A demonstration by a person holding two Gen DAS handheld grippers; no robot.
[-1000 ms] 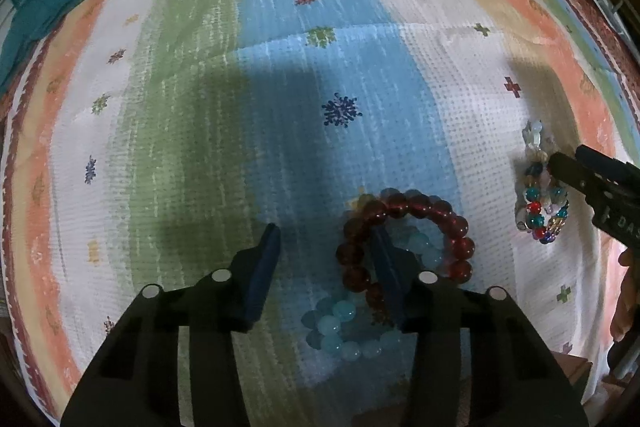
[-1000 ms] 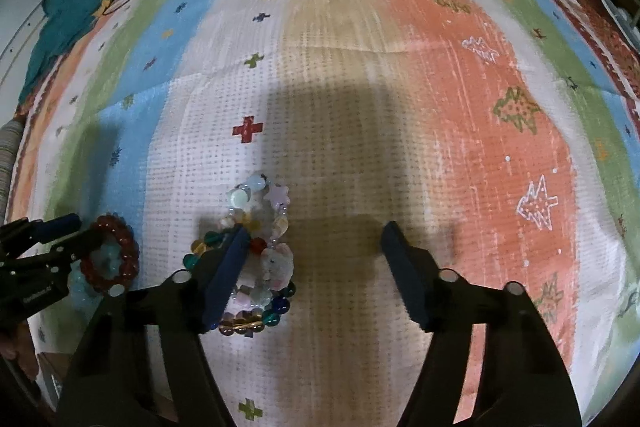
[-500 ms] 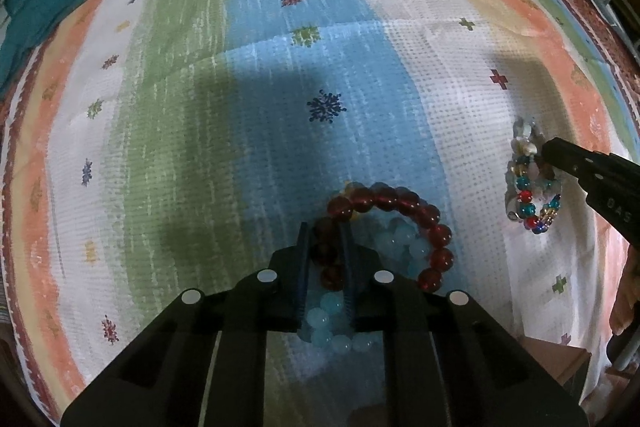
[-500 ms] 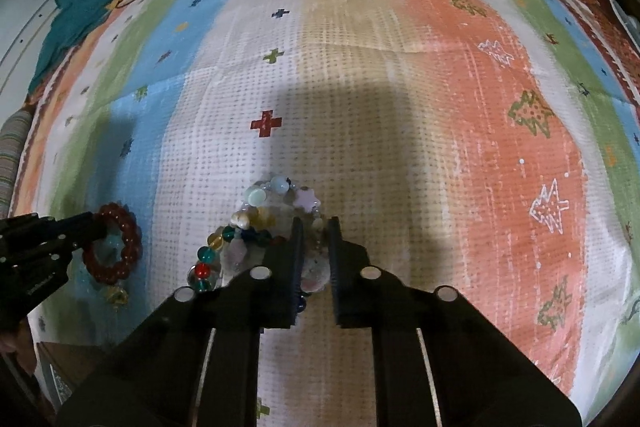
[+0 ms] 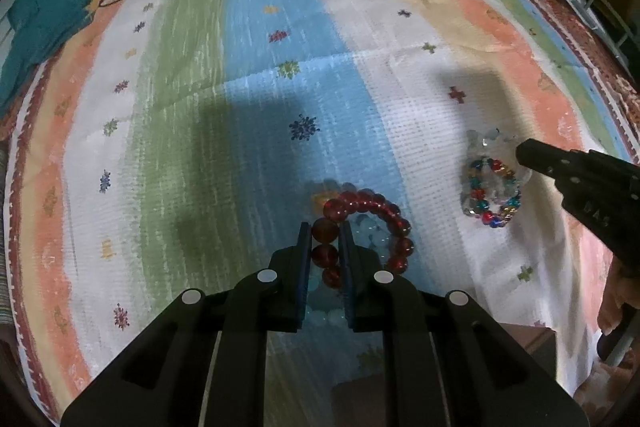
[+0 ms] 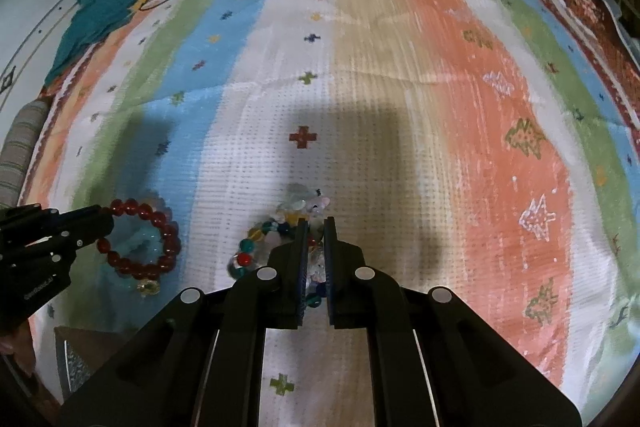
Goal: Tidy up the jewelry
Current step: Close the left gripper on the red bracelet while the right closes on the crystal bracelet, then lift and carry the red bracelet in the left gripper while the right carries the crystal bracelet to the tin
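Striped cloth (image 5: 192, 131): each tool pinches beads, left (image 5: 325, 231) red bracelet (image 5: 372, 223), right (image 6: 316, 227) multicolored bracelet (image 6: 260, 247)

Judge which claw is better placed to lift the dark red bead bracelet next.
Left: the left claw is shut on the red bracelet. The right claw is shut on the multicolored bracelet lying apart.

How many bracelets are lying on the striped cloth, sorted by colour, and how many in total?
Dark red bead bracelet: 1, pinched in the left claw
Pale aqua bead bracelet: 1, lying under the red one
Multicoloured bead bracelet: 1, in the pile that the right claw grips
Pale whitish bead bracelet: 1, same pile
Total: 4
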